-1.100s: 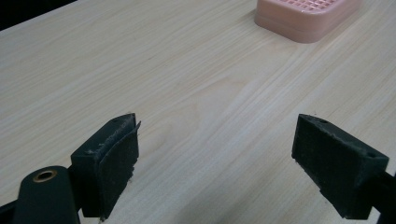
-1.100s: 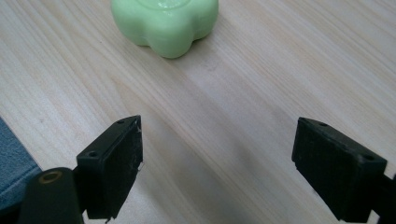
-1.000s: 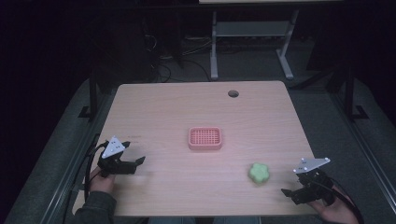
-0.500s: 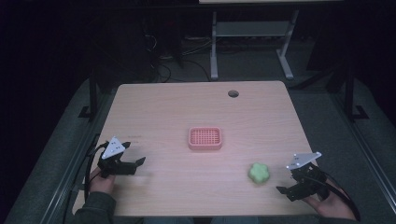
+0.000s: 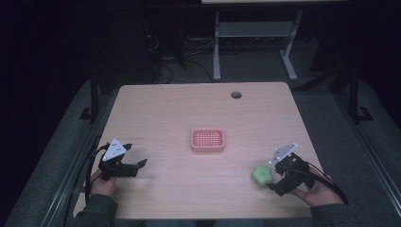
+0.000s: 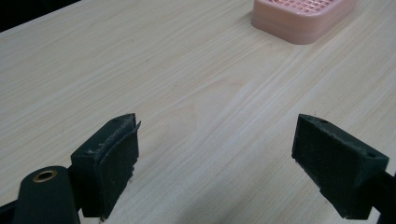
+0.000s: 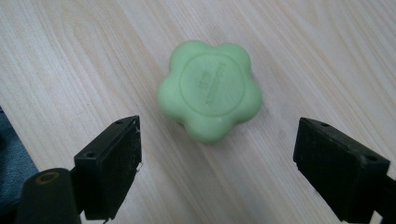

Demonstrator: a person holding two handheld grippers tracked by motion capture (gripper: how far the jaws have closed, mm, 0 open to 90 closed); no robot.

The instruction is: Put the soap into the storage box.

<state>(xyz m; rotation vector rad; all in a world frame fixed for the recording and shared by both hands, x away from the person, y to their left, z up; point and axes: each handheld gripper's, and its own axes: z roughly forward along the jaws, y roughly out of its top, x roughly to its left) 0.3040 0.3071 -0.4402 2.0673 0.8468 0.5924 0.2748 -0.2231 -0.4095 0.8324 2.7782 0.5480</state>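
A green flower-shaped soap point(image 5: 260, 175) point(image 7: 210, 90) lies flat on the wooden table point(image 5: 198, 113), near the front right. My right gripper point(image 5: 273, 176) point(image 7: 219, 158) stands open just to the soap's right, its jaws wide apart with the soap a little ahead of them, untouched. A pink slotted soap dish point(image 5: 207, 140) point(image 6: 301, 16) rests at the table's middle. At the front left my left gripper point(image 5: 138, 166) point(image 6: 224, 163) is open over bare wood, pointing toward the dish, nothing between its jaws.
A dark round hole point(image 5: 236, 94) sits near the table's far edge. Metal frame legs point(image 5: 216, 52) stand on the floor behind the table. A blue-grey sliver point(image 7: 11, 158) past the table edge appears at the left of the right gripper view.
My right gripper has moved left along the front edge, closing in on the green soap. The left gripper, soap and dish have stayed put.
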